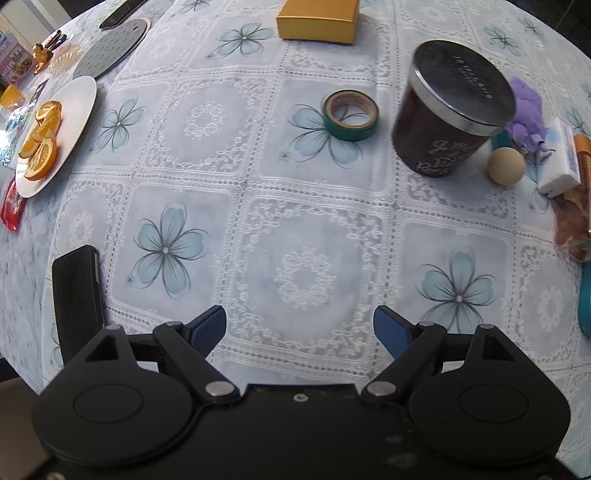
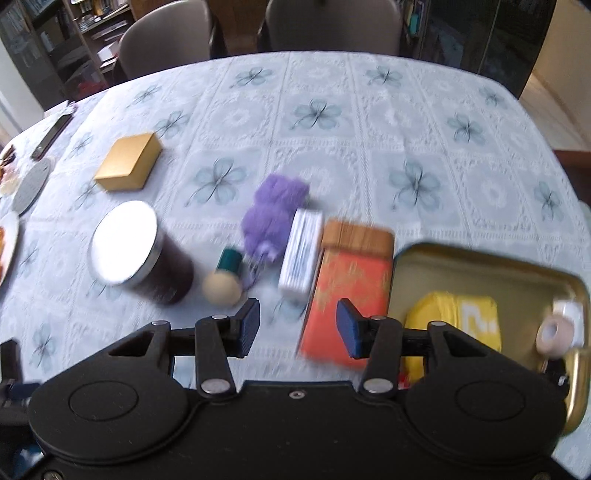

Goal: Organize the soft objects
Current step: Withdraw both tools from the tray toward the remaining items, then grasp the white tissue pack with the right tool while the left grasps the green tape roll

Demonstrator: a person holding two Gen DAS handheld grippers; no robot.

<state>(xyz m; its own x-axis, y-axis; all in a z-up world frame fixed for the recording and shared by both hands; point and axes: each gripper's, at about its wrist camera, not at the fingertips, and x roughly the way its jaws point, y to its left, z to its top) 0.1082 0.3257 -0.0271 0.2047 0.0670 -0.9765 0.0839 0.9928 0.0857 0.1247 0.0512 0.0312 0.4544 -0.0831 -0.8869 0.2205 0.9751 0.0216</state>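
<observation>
A purple fluffy toy (image 2: 274, 212) lies mid-table, also seen at the right in the left wrist view as the purple toy (image 1: 526, 110). Beside it sit a white tissue pack (image 2: 300, 254) and a beige ball (image 2: 221, 288). A gold tin (image 2: 413, 280) at the right holds a yellow soft block (image 2: 458, 314) and a beige tape roll (image 2: 551, 334). My right gripper (image 2: 298, 328) hovers open and empty in front of these, over an orange packet (image 2: 347, 295). My left gripper (image 1: 299, 330) hangs open over bare tablecloth, nothing between its fingers.
A dark lidded jar (image 1: 448, 110) stands near a green tape roll (image 1: 351, 116). A yellow box (image 1: 317, 20) lies farther back. A plate (image 1: 79, 107) of orange slices sits at the left edge. A black device (image 1: 75, 295) lies near my left gripper. Chairs (image 2: 166, 33) stand beyond the table.
</observation>
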